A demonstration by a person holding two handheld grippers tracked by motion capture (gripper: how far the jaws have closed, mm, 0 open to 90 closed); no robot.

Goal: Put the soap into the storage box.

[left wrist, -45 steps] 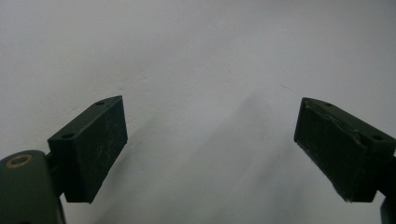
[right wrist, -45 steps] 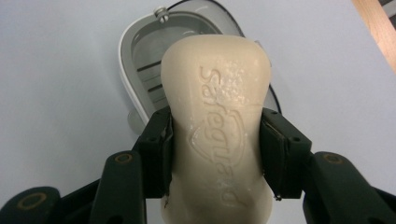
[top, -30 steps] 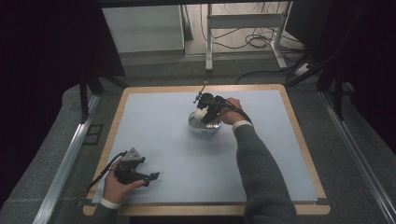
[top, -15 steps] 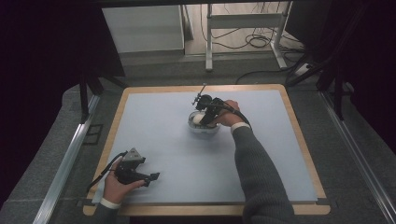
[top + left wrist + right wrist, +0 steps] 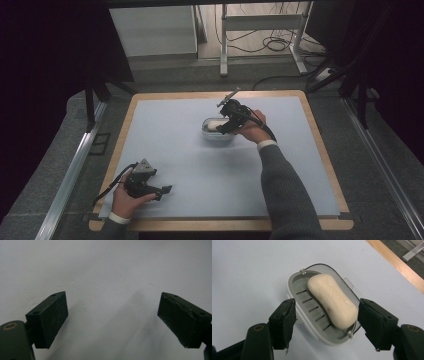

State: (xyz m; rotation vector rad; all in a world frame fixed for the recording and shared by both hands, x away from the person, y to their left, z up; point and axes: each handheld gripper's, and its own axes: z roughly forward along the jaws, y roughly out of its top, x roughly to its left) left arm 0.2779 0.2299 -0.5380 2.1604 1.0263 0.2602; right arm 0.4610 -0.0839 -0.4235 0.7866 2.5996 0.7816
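Observation:
A cream bar of soap (image 5: 332, 300) lies in a grey slotted soap dish (image 5: 312, 312) near the middle of the blue mat; its clear lid (image 5: 347, 286) lies open behind it. In the high view the dish (image 5: 214, 136) sits just left of my right gripper (image 5: 226, 127). The right gripper (image 5: 326, 305) is open; its jaws have just been opening and stand either side of the dish's near end, and the pads do not touch it. My left gripper (image 5: 167, 190) rests at the mat's front left. In its own view the left gripper (image 5: 111, 297) is open over bare mat.
The blue mat (image 5: 190, 165) lies on a wooden-edged board (image 5: 320, 135). Beyond the table's far edge are table legs and cables on the floor (image 5: 270, 45). Dark padded surfaces and metal rails flank both sides.
The right gripper has drawn back to the right from over the dish and its jaws have opened. The left hand has not moved.

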